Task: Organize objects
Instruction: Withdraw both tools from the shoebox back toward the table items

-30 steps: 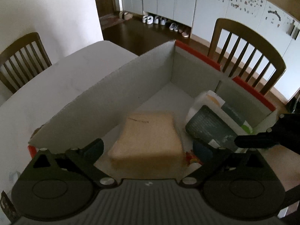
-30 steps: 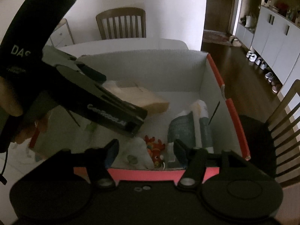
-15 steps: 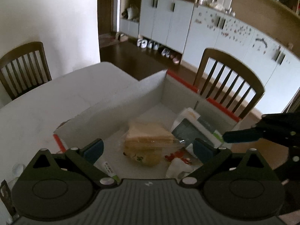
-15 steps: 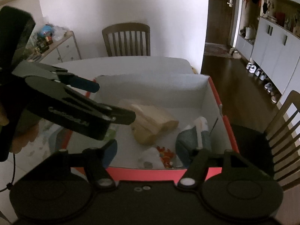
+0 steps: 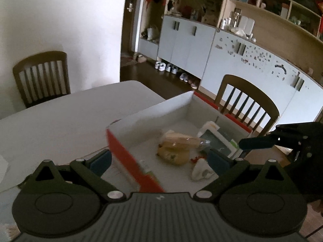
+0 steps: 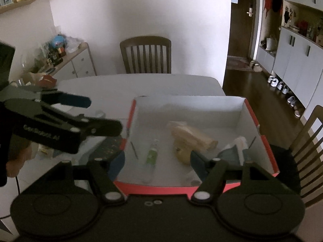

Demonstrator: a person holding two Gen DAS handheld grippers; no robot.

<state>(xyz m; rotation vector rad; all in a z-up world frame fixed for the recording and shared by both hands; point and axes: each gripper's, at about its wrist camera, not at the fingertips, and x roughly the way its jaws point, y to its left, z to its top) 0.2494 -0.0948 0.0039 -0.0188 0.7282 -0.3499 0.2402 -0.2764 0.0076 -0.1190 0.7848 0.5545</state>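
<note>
A red-rimmed cardboard box (image 6: 268, 147) (image 5: 129, 157) sits on the white table (image 5: 60, 117). Inside lie a bagged loaf of bread (image 6: 193, 137) (image 5: 181, 141), a yellow item (image 5: 173, 156), a dark book-like pack (image 6: 234, 151) (image 5: 220, 141), a green tube (image 6: 151, 155), a thin stick (image 6: 134, 149) and a white crumpled piece (image 5: 200, 170). My left gripper (image 5: 159, 159) is open and empty, above the box's near left wall; it also shows in the right wrist view (image 6: 101, 111). My right gripper (image 6: 157, 161) is open and empty above the box's near rim.
Wooden chairs stand at the far side (image 6: 145, 54) and to the right (image 5: 248, 104) of the table. A dark patterned item (image 6: 107, 147) lies on the table left of the box. A sideboard (image 6: 66, 64) with clutter stands at the left wall.
Both grippers have risen and pulled back from the box. My left gripper has moved left, from over the bread to over the box's left wall. The green tube is now visible.
</note>
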